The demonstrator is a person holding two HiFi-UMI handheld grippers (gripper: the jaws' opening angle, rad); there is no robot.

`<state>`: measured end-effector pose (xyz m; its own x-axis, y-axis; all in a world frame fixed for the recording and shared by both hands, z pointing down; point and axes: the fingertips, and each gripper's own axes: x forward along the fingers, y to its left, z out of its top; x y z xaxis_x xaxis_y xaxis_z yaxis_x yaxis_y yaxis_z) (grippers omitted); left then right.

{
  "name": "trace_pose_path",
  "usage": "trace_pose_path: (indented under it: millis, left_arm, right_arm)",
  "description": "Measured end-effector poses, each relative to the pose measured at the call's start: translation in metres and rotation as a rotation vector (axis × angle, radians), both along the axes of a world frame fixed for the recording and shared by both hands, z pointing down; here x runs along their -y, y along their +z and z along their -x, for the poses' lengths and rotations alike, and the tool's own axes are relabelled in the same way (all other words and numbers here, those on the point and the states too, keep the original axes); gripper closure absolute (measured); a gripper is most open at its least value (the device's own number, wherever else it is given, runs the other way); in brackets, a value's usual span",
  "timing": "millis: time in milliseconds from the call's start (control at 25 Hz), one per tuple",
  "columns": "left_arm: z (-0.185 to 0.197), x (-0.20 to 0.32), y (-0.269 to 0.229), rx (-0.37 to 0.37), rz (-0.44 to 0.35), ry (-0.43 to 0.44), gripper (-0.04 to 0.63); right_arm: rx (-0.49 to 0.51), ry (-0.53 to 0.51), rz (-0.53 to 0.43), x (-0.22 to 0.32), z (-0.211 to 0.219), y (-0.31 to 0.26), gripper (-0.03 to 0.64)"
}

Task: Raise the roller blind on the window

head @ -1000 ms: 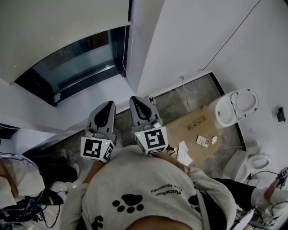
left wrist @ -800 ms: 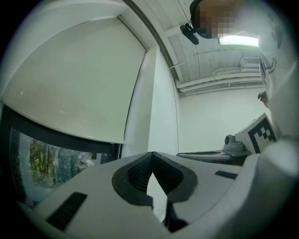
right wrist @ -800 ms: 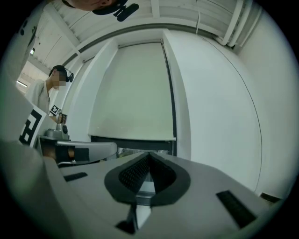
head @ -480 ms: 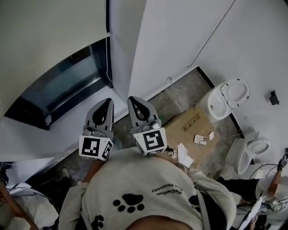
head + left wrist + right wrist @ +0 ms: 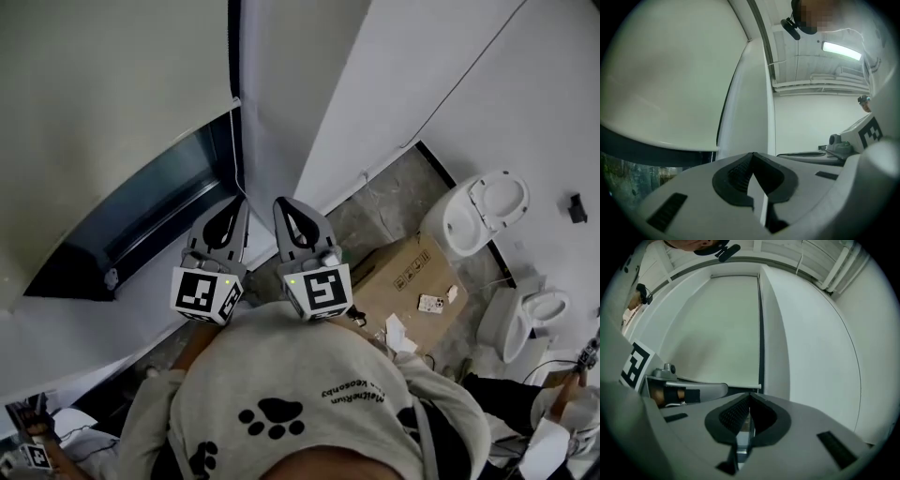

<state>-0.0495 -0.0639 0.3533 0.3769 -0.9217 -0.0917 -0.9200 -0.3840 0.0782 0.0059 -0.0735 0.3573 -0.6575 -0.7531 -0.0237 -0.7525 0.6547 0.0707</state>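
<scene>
Pale, matte roller blind (image 5: 112, 75), smooth and flat, drawn down over most of the window (image 5: 141, 216); straight bottom rail (image 5: 740, 386) along its foot, dark glass showing beneath. Hung ahead of both tools, apart from their tips, its lower right corner just beyond them. Left tool (image 5: 236, 208) closed, nothing between its jaws. Right tool (image 5: 287, 208) closed too and empty, close beside the left. Grey moulded plastic jaws, black ribbed pads, a cube with square markers on each.

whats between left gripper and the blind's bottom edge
Head view: uncovered dark window pane, plus the thin pull chain at its right edge, separates left gripper from roller blind.
</scene>
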Motion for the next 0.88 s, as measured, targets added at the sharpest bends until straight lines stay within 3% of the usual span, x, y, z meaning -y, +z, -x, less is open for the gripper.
trace_pose_path:
  millis: [480,880]
  left_arm:
    - [0.020,0.102,0.008,0.045,0.036,0.139,0.588]
    - [0.020,0.151,0.004,0.098,0.059,0.199,0.584]
  right_arm:
    - [0.000,0.127,0.035,0.079,0.024,0.011,0.607]
    - [-0.005,0.096,0.035,0.094,0.040,0.005,0.607]
